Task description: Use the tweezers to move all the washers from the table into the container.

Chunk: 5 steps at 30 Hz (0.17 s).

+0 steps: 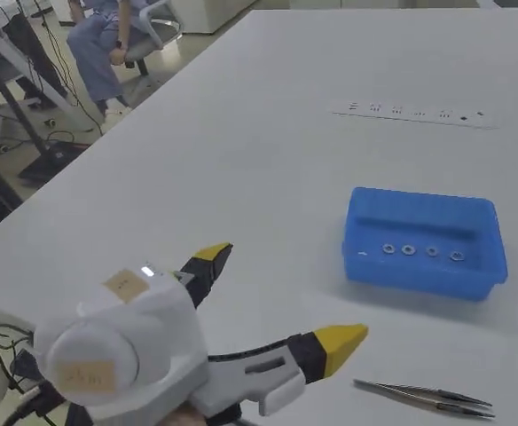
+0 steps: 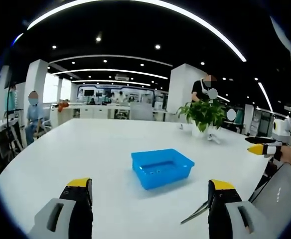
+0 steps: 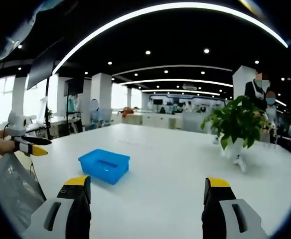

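**4 washers in the container, tweezers idle on the table**

The broad white table (image 1: 268, 160) carries a blue plastic tray-shaped container (image 1: 419, 282) straight ahead of the left gripper (image 1: 286, 293), whose yellow-tipped jaws are spread wide with nothing between them. The right gripper (image 3: 146, 181), jaws likewise wide and empty, has the container ahead and left of its jaws. Slim metal tweezers (image 1: 423, 397) lie flat just beside the left gripper's right-hand jaw, held by neither. 4 small metal washers (image 1: 409, 250) sit in a row inside the container; none is visible on the table. The task looks complete; any straggler would call for picking up the tweezers first. A tan sticker (image 1: 126, 286) on the left gripper cannot be read.
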Available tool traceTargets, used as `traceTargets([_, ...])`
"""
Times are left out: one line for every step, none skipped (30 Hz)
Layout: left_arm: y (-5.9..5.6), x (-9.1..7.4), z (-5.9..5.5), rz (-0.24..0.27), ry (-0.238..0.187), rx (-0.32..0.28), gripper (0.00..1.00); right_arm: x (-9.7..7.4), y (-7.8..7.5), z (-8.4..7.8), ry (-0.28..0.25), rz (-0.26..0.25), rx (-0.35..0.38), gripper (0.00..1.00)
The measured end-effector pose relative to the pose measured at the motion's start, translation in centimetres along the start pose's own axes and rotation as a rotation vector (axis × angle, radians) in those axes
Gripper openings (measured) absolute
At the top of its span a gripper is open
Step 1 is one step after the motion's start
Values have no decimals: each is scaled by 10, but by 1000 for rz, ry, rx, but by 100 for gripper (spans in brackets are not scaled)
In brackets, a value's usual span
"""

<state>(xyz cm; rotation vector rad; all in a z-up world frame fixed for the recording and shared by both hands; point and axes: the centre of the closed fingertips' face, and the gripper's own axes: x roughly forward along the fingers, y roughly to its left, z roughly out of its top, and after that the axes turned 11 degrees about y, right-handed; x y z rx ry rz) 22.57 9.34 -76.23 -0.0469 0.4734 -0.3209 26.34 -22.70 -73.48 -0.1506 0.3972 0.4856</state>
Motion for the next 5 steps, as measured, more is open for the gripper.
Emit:
traceTargets([1,0,-1,1,0,-5,99,0,-1,-1,2,-1,1,93])
traceTargets([1,0,-2,0,7,-6,99,-1,-1,-2,6,-4,3,93])
traceTargets([0,1,-4,-1,19,0,99,-1,-2,-2,7,-7,2,93])
traceTargets([-1,3,-8,-4,41,11,99,-3,-2,-1,3,-13,-1,93])
traceTargets([-3,4,-11,-8,59,21,99,-4,-3,0,-3,-15,-2,93])
